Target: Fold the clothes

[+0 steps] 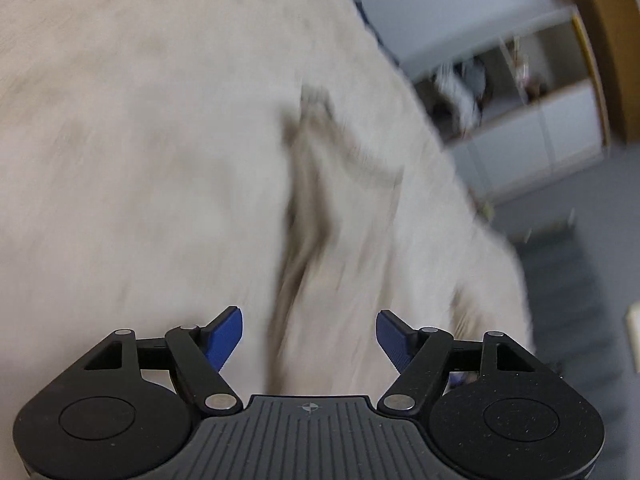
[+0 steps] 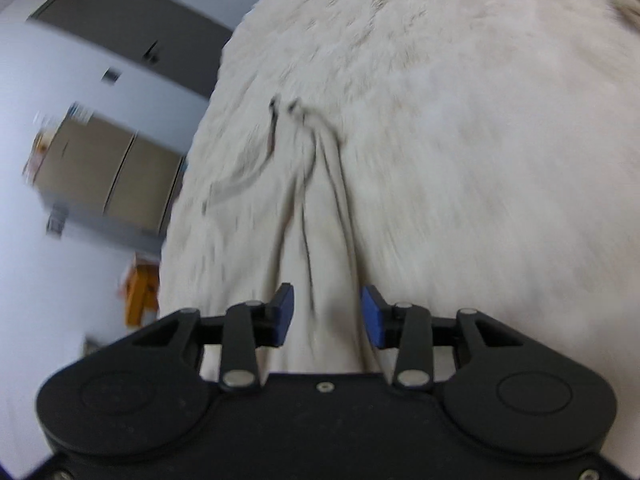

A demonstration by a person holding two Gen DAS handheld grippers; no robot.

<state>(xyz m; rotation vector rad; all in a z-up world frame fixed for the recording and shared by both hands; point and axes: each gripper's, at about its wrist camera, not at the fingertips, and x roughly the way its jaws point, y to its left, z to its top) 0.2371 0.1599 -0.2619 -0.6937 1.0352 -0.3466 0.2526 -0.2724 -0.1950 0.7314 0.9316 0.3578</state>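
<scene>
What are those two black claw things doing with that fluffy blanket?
A person is holding a pincher tool in each hand to fold clothes. Both point at a cream-coloured garment lying bunched on a fluffy white cover. The left gripper is open, with nothing pinched. The right gripper is open too; a ridge of the cloth runs between its blue pads, but they are not squeezing it. The pictures are blurry, so how far the folding has got is hard to tell.
</scene>
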